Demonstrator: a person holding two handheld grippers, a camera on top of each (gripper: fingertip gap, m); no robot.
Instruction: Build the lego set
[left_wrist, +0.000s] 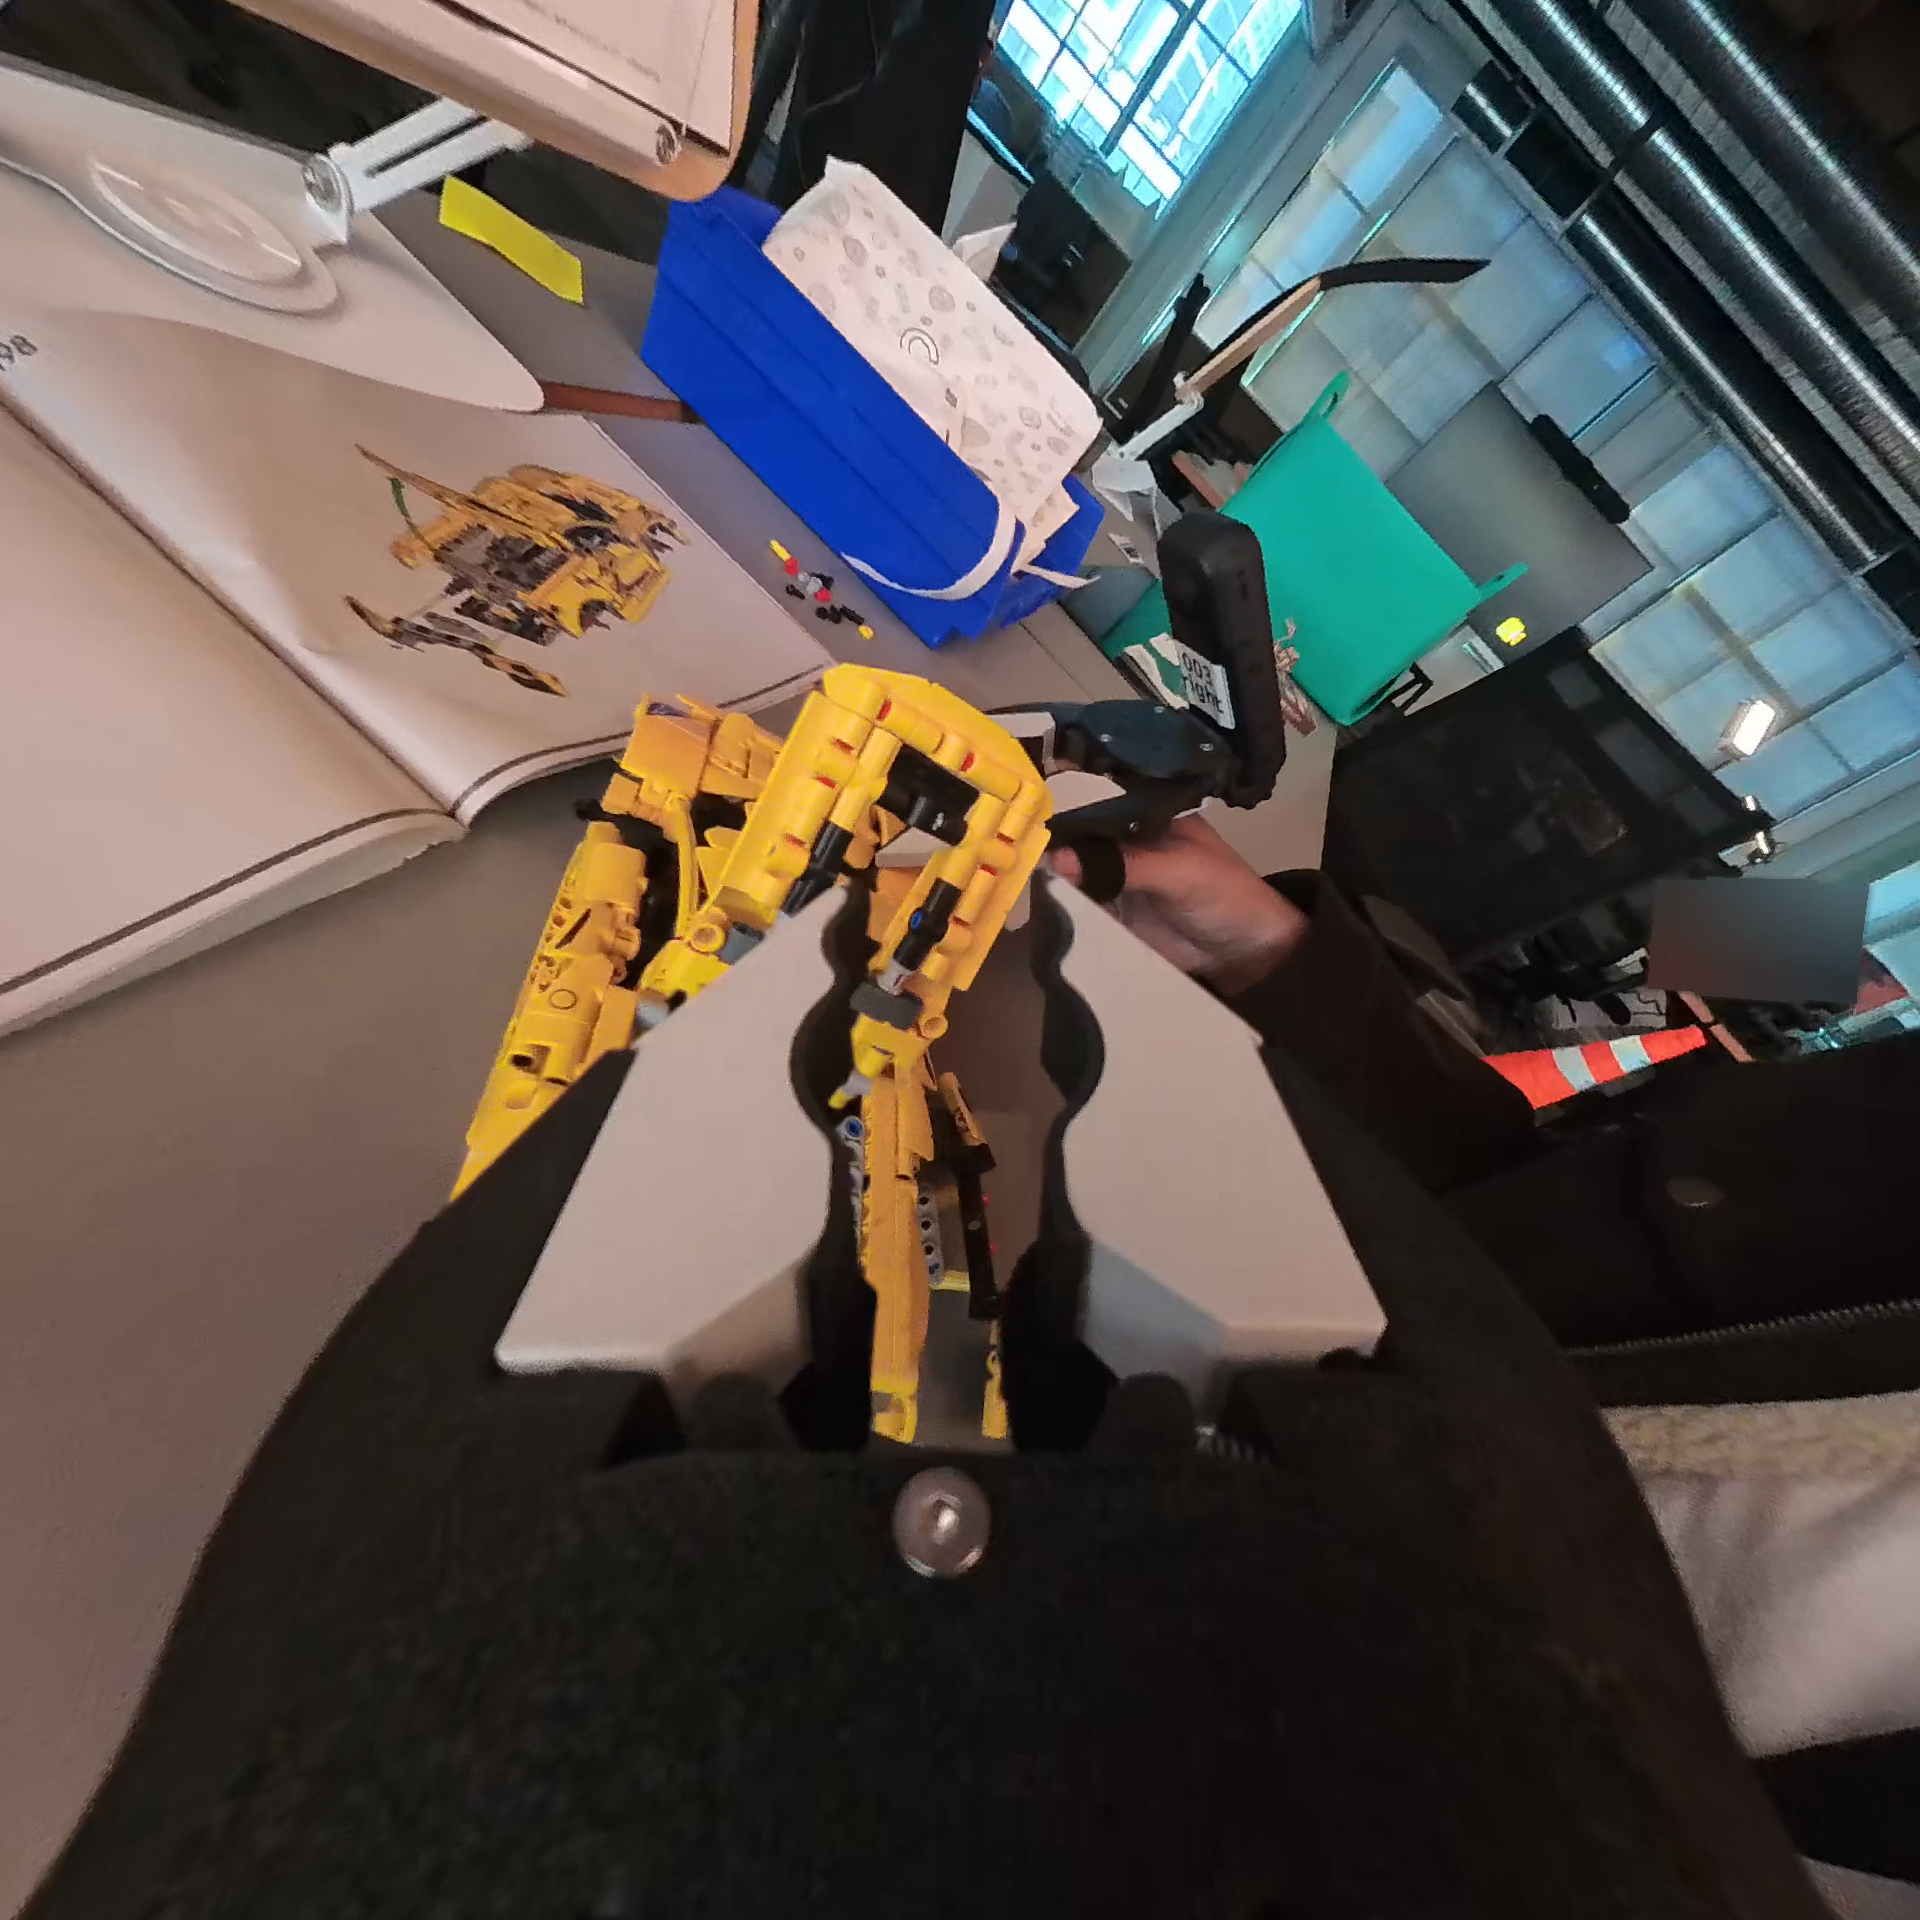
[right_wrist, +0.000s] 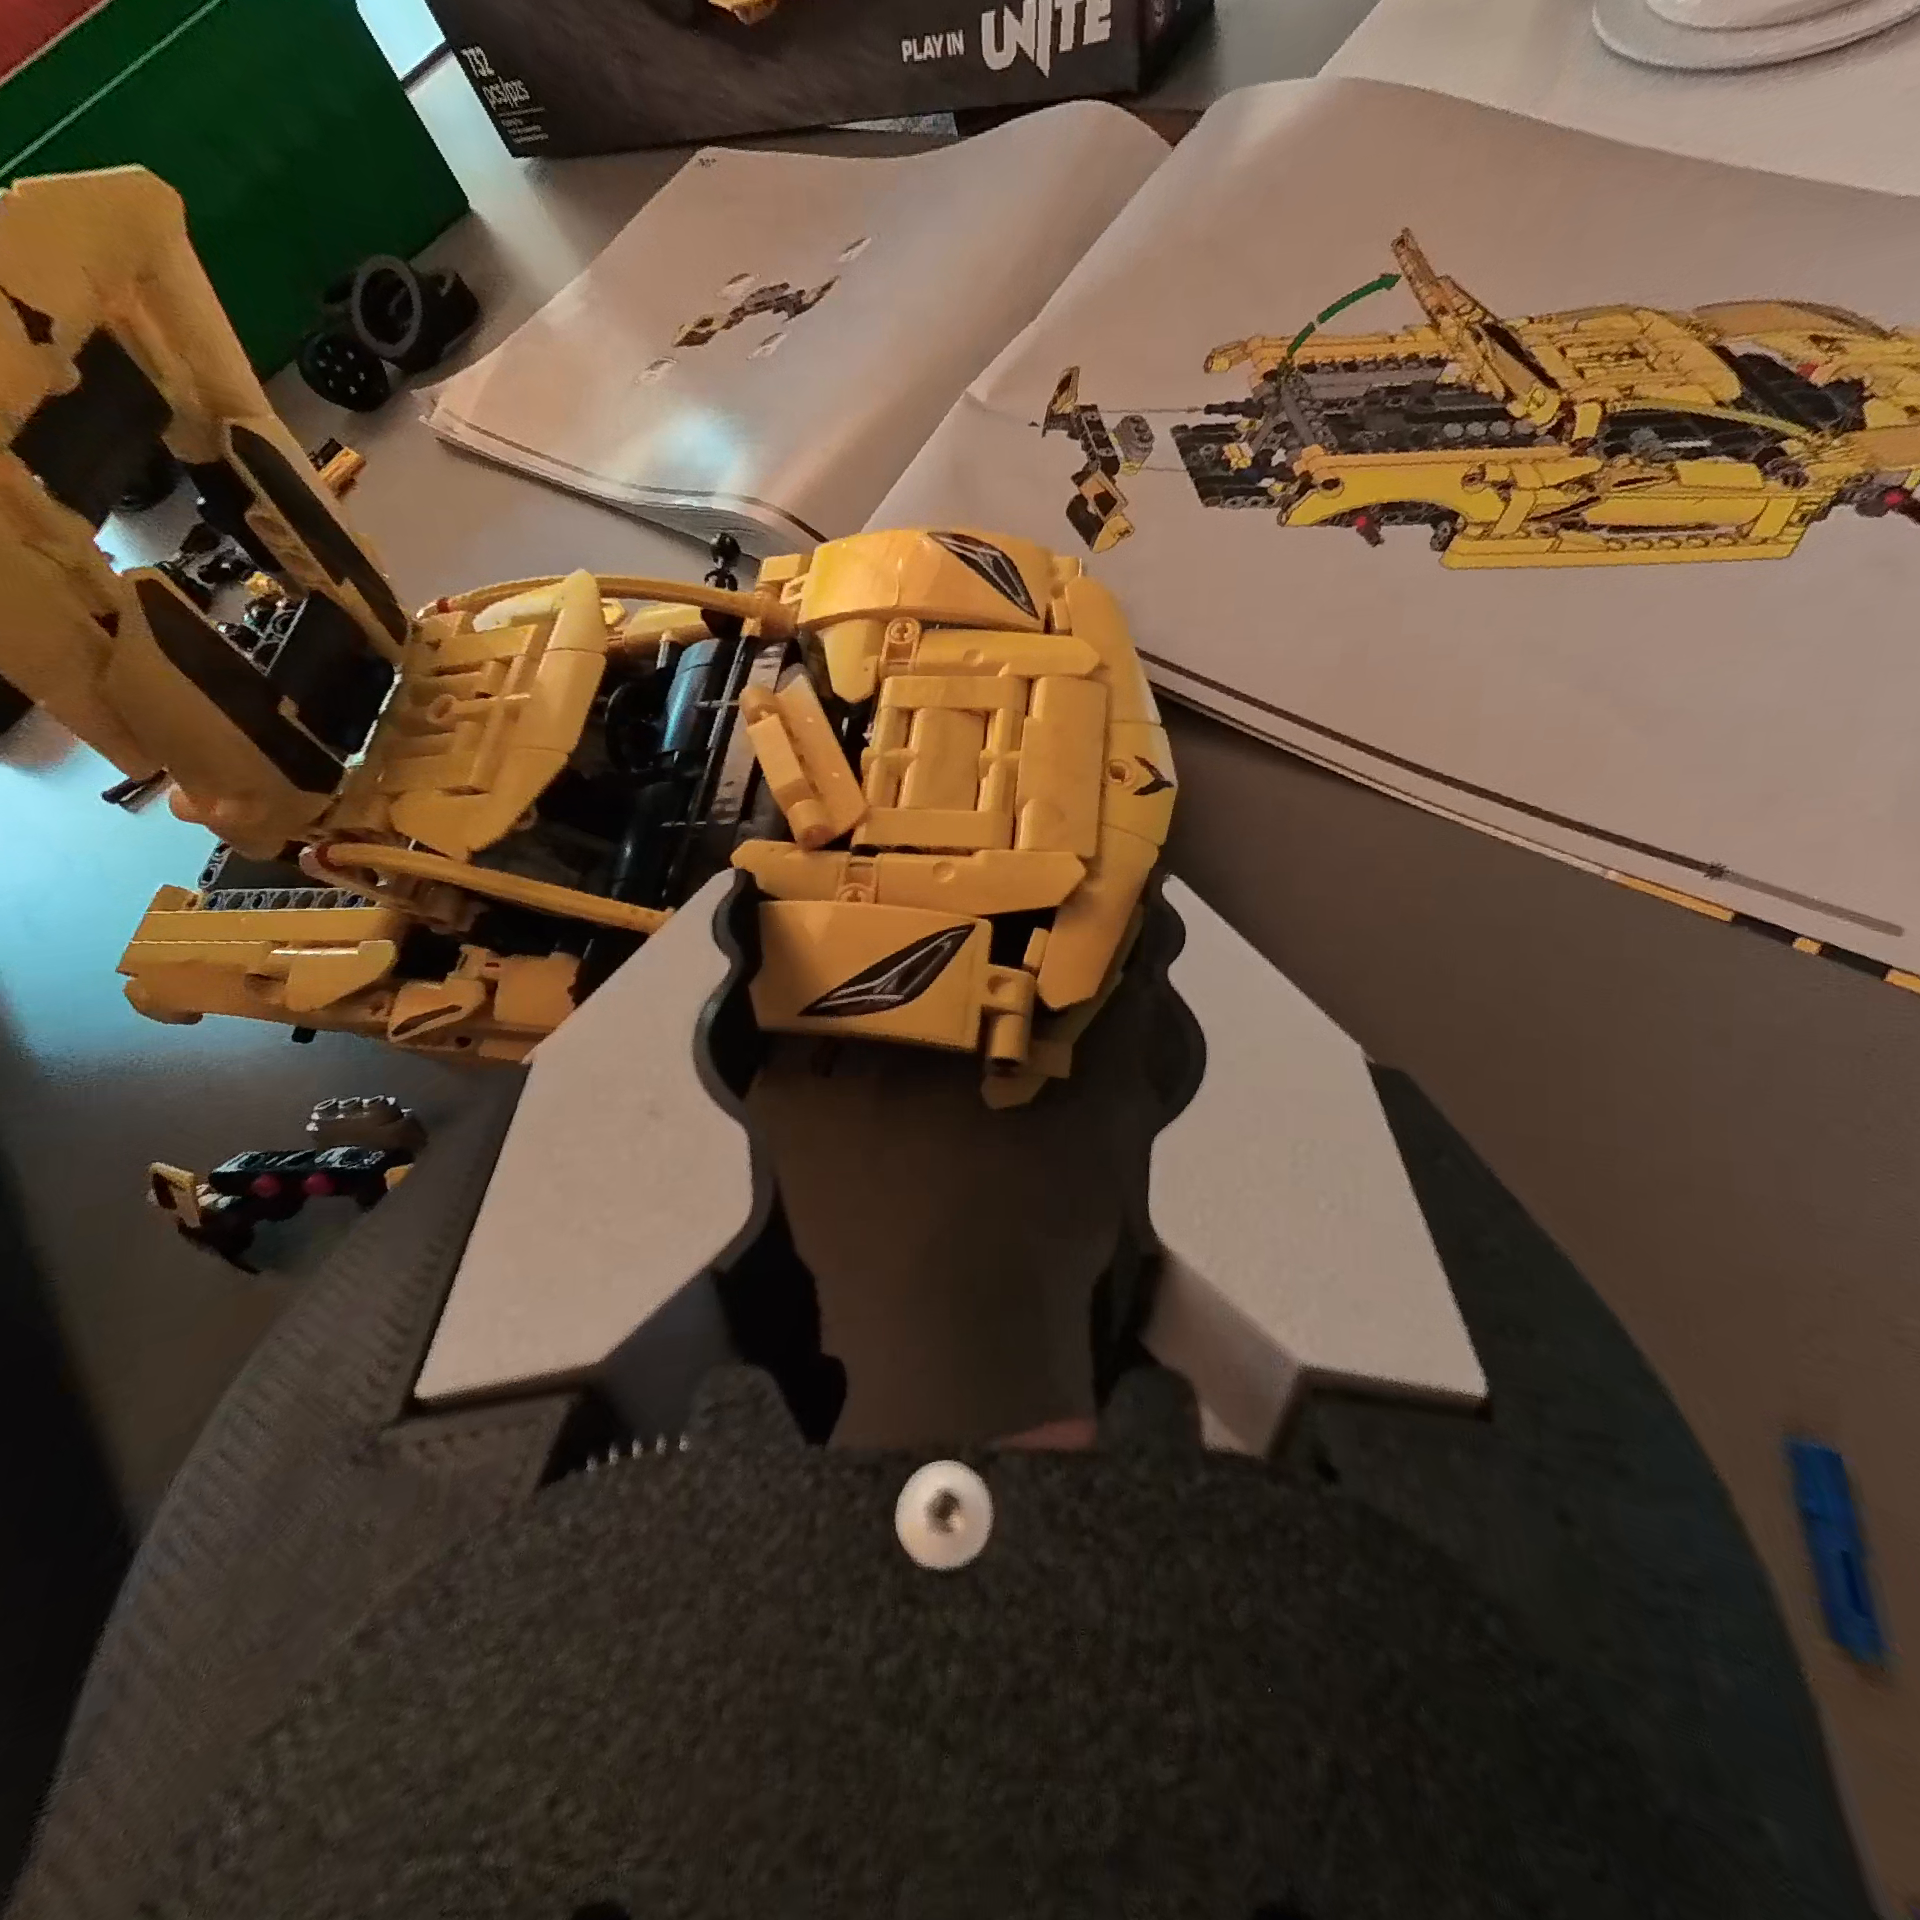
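A yellow lego car (right_wrist: 935, 748) lies on the grey table (right_wrist: 1455, 1039). Its rear panel (right_wrist: 156, 468) is swung up. My right gripper (right_wrist: 945, 904) straddles the car's nose, with both fingers against its sides. In the left wrist view the raised panel (left_wrist: 914, 790) runs away from me between my left gripper's (left_wrist: 940, 894) fingers, which are closed around its near end. The right gripper (left_wrist: 1049, 774) shows beyond it, held by a hand (left_wrist: 1195, 904).
An open instruction booklet (right_wrist: 1455, 623) lies behind the car. A lego box (right_wrist: 831, 73), a green box (right_wrist: 260, 156) and black wheels (right_wrist: 384, 322) stand at the back left. A small black and yellow subassembly (right_wrist: 291, 1184) lies front left. A blue bin (left_wrist: 831, 436) and loose small parts (left_wrist: 821, 597) are nearby.
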